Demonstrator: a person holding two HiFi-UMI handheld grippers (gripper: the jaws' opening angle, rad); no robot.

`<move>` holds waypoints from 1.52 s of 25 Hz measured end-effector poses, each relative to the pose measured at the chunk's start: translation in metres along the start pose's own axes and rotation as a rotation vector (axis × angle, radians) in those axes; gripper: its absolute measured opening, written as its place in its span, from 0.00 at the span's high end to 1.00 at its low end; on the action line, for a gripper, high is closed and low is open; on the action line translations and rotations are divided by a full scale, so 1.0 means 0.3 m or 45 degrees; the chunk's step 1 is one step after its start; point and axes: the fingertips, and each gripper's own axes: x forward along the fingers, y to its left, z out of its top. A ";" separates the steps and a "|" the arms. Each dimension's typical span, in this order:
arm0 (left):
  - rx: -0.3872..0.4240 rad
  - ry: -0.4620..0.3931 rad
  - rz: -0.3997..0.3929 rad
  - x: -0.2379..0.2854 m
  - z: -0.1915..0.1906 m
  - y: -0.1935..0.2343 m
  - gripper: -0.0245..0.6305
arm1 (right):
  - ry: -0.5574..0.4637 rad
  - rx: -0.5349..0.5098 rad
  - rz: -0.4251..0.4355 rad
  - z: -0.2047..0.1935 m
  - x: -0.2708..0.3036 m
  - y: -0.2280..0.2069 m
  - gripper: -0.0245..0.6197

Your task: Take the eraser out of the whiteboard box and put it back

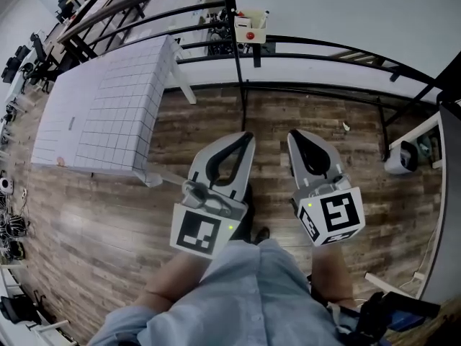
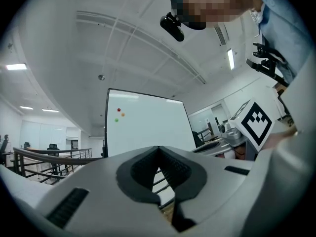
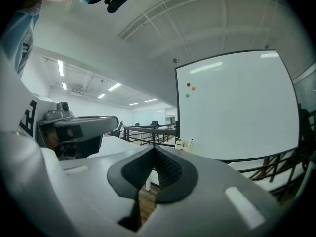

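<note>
The whiteboard (image 3: 237, 107) stands ahead with three small magnets near its top left; it also shows in the left gripper view (image 2: 145, 125). A small white box (image 1: 250, 29) with a red mark hangs at its lower corner, seen too in the right gripper view (image 3: 183, 143). I cannot make out the eraser in it. My left gripper (image 1: 247, 137) and right gripper (image 1: 294, 137) are held side by side over the wooden floor, pointing level towards the board and well short of the box. Both are shut with nothing between the jaws, left (image 2: 158, 149) and right (image 3: 154, 149).
A white table (image 1: 108, 107) with a gridded top stands to the left of the board. Black railings (image 1: 324, 49) run behind and under the board. A white device (image 1: 400, 157) sits at the right. Cables and gear line the left edge (image 1: 14, 229).
</note>
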 end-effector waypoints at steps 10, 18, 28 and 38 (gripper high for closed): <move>-0.036 -0.018 0.009 0.309 -0.086 0.293 0.96 | 0.026 -0.023 0.032 0.023 0.385 -0.181 0.96; -0.060 -0.029 0.035 0.492 -0.145 0.568 0.96 | 0.027 -0.049 0.072 0.062 0.721 -0.259 0.96; -0.065 -0.036 0.024 0.624 -0.162 0.704 0.96 | 0.032 -0.078 0.058 0.103 0.896 -0.352 0.96; -0.049 0.002 0.059 0.752 -0.220 0.769 0.96 | 0.020 -0.081 0.095 0.088 1.021 -0.478 0.95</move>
